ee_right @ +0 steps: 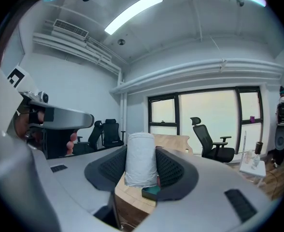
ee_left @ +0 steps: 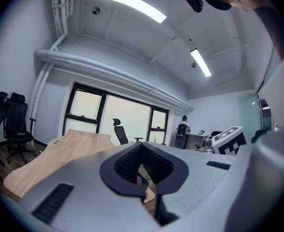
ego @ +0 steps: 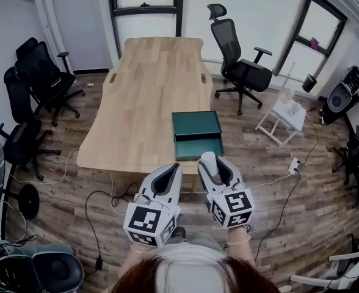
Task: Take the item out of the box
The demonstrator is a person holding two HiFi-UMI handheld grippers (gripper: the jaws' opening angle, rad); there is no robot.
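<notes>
So the right tool (ego: pixel 215 162) is clamped on a white, rough-looking cylinder (ee_right: pixel 141 158), which is out of the box and held at the lower middle of the head view, just off the near edge of the light wooden desk (ego: pixel 149 90). The open dark green box (ego: pixel 197 134) sits on the desk just above it. The left tool (ego: pixel 170 170) has its jaws pretty much closed with nothing in them.

The box (ego: pixel 197 127) is dark green, the tabletop (ego: pixel 149 90) pale wood, the item (ee_right: pixel 141 159) white, and the floor (ego: pixel 308 224) brown striped planks.
</notes>
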